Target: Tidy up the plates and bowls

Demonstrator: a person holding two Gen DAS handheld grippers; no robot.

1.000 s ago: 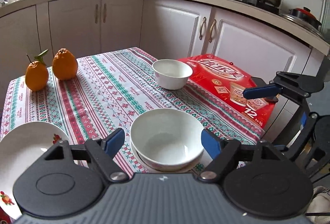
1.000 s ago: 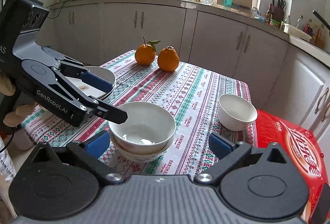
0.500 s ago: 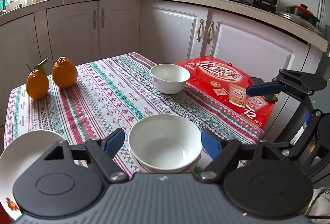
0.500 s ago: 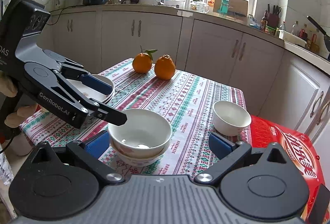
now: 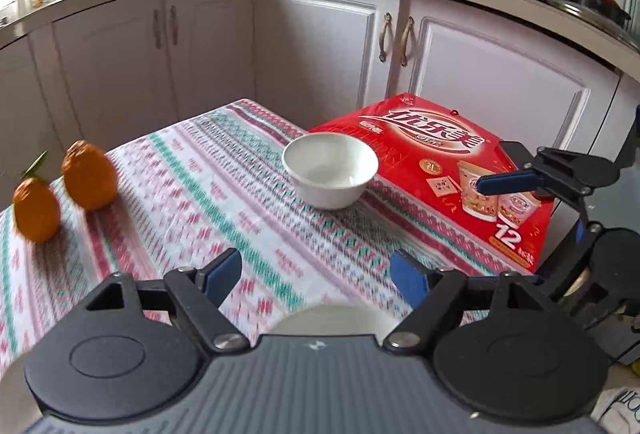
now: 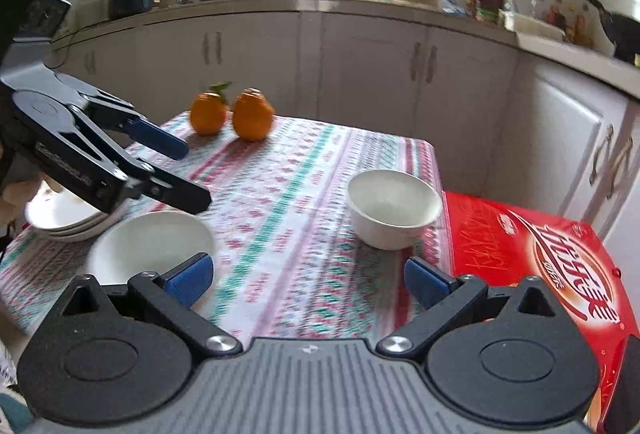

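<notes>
A small white bowl (image 5: pixel 331 170) (image 6: pixel 394 208) stands alone on the patterned tablecloth (image 5: pixel 224 186) near the red box. A larger white bowl (image 6: pixel 150 246) sits near the table's front edge; only its rim (image 5: pixel 332 320) shows under my left gripper (image 5: pixel 318 276), which is open and empty above it. A stack of white plates (image 6: pixel 66 216) lies at the front left, partly hidden behind the left gripper (image 6: pixel 176 170). My right gripper (image 6: pixel 308 278) is open and empty, facing the small bowl; it also shows at the right of the left wrist view (image 5: pixel 508 180).
Two oranges (image 5: pixel 90 174) (image 6: pixel 252 118) stand at the far left side of the table. A red carton (image 5: pixel 448 162) (image 6: pixel 552 250) lies off the table's right edge. White kitchen cabinets (image 5: pixel 320 42) with a worktop surround the table.
Both grippers have pulled back and risen from the big bowl. The left view now looks past it toward the small bowl. The right gripper has swung right toward the small bowl.
</notes>
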